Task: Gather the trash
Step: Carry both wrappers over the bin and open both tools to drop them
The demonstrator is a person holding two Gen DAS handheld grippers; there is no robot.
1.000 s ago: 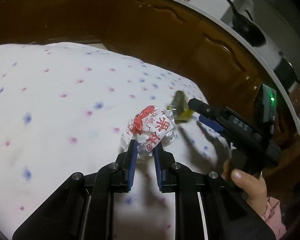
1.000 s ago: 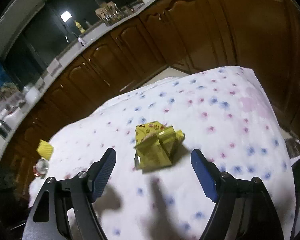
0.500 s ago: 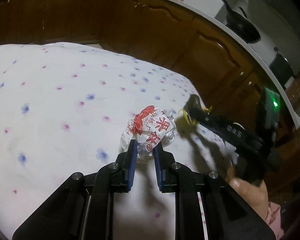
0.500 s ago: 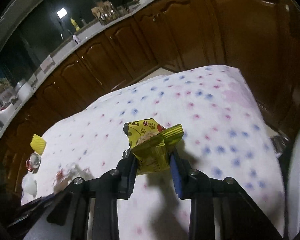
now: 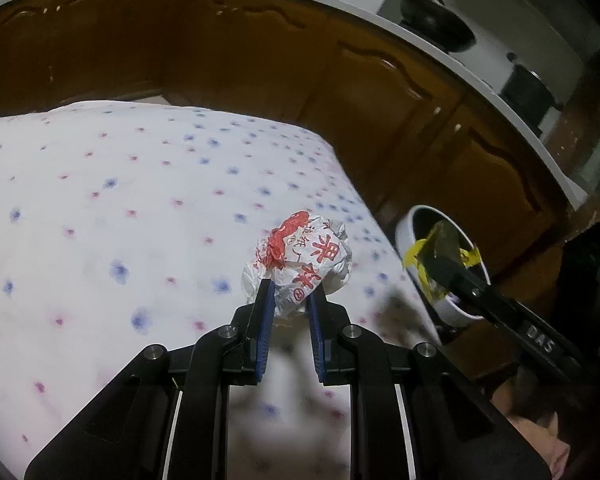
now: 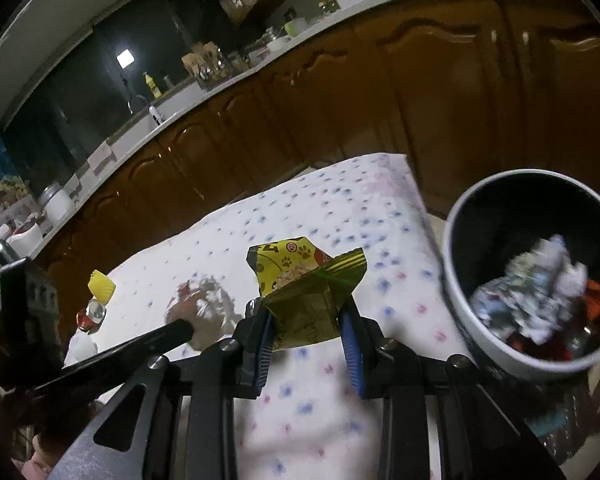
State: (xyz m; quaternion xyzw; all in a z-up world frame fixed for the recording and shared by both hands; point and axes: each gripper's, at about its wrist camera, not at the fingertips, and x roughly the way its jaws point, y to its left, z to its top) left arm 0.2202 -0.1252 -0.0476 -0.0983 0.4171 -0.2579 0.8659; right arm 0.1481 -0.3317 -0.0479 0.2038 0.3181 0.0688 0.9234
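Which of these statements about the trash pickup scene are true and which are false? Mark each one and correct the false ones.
1. The left hand-held gripper holds a crumpled white wrapper with red print. True.
2. The right hand-held gripper is empty. False: a yellow snack bag is clamped between its fingers.
3. The bin beside the table already has crumpled trash in it. True.
4. The tablecloth is plain green. False: it is white with small blue and pink flowers.
5. A yellow cupcake liner sits on the far end of the table. True.
6. The cabinets behind the table are white. False: they are dark brown wood.
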